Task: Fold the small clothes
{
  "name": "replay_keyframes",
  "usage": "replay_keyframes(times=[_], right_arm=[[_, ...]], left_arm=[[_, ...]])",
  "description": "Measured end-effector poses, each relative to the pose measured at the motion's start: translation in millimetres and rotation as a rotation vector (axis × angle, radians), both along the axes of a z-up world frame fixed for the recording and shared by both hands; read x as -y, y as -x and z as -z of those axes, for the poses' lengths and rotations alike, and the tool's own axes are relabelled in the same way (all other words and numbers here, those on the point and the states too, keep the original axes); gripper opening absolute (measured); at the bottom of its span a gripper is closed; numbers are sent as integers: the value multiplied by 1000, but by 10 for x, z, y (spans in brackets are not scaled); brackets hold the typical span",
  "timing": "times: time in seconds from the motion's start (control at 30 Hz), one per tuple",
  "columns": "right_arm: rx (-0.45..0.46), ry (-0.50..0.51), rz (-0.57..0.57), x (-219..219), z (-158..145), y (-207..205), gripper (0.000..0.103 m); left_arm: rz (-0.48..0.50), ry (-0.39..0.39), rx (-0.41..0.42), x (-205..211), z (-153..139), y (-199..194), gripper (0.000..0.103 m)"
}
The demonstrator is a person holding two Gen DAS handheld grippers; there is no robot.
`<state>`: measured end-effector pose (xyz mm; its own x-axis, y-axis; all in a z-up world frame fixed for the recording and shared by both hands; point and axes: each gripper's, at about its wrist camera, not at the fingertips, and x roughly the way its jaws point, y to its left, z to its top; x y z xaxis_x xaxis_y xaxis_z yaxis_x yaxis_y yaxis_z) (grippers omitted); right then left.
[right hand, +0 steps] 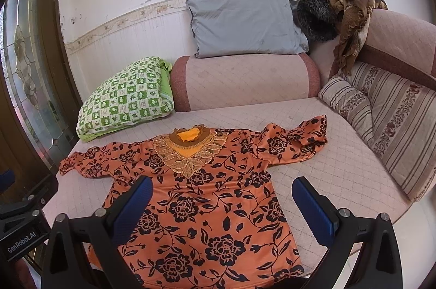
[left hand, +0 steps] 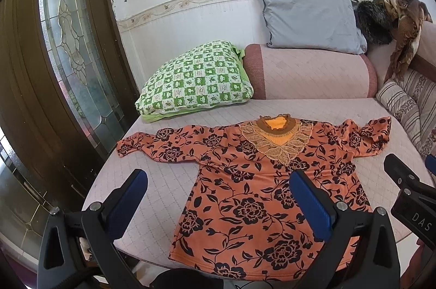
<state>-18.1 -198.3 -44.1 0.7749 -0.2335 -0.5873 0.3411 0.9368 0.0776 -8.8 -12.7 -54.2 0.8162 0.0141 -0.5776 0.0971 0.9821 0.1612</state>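
Orange floral blouse (left hand: pixel 245 196) lies flat, front up, on the pink quilted sofa seat (left hand: pixel 169 180). Hem sits at the seat's near edge, lace-trimmed neckline (left hand: pixel 275 136) points toward the back. Both sleeves are spread out sideways: the left sleeve (left hand: pixel 152 142) reaches toward the seat's left edge, the right sleeve (right hand: pixel 297 139) toward the striped cushion side, its cuff bunched up a little.

Left gripper (left hand: pixel 218 196): jaws spread fully wide, nothing between the blue pads, hovering above the blouse's lower left part near the hem, tilted down. No contact with the fabric.

Right gripper (right hand: pixel 222 201): also fully spread, empty, hovering above the blouse's lower right part, tilted down. No contact either. Each gripper's body shows at the edge of the other's view, so they sit side by side at the seat's near edge.

At the seat's back left corner: green-and-white checked pillow (left hand: pixel 196 82), just beside the pink bolster (left hand: pixel 308 73). A grey pillow (left hand: pixel 310 19) leans on the wall on top of the bolster. At the right edge: striped cushions (right hand: pixel 381 120) stand against the backrest. A brown scarf (right hand: pixel 351 24) is draped over the top of the backrest, with something dark and furry (right hand: pixel 316 19) beside it. A wooden door with leaded glass (left hand: pixel 70 43) stands left of the sofa.
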Motion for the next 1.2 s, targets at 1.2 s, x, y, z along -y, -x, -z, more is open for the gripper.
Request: replay_keyframes(times=[1.2], right_arm=[[17,-468,202,2172,1138,-172,103]], left_arm=[[448,285,-511,387,1097,782,103]])
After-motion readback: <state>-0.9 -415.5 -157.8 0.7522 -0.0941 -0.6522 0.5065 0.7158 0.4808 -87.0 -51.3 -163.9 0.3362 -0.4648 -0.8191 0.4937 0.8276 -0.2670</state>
